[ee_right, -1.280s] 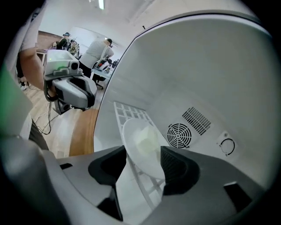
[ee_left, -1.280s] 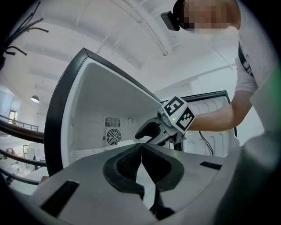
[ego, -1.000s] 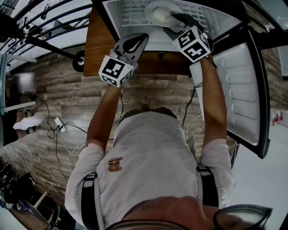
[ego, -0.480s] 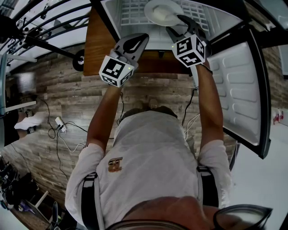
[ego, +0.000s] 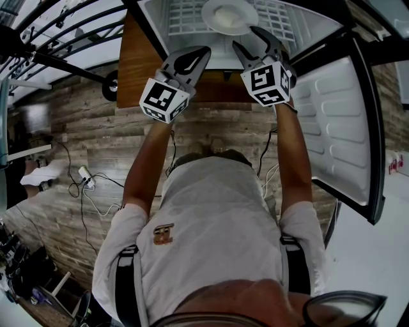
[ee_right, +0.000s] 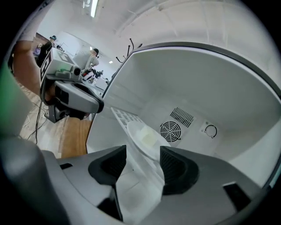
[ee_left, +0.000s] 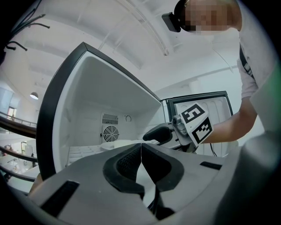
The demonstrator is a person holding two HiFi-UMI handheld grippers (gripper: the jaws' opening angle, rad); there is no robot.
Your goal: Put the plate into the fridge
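white plate (ego: 229,16) rests inside the fridge (ego: 307,29); your right gripper (ego: 246,37), fingers apart and empty near the plate, could nudge it; left gripper (ego: 203,51) fingers are together.

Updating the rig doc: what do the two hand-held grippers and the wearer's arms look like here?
The left gripper and the right gripper have grey plastic bodies and curved claws lined with black ribbed pads. Each carries a white cube printed with black square markers: left cube, right cube. No cables show on either. The person wears a light short-sleeved shirt with dark shoulder straps.
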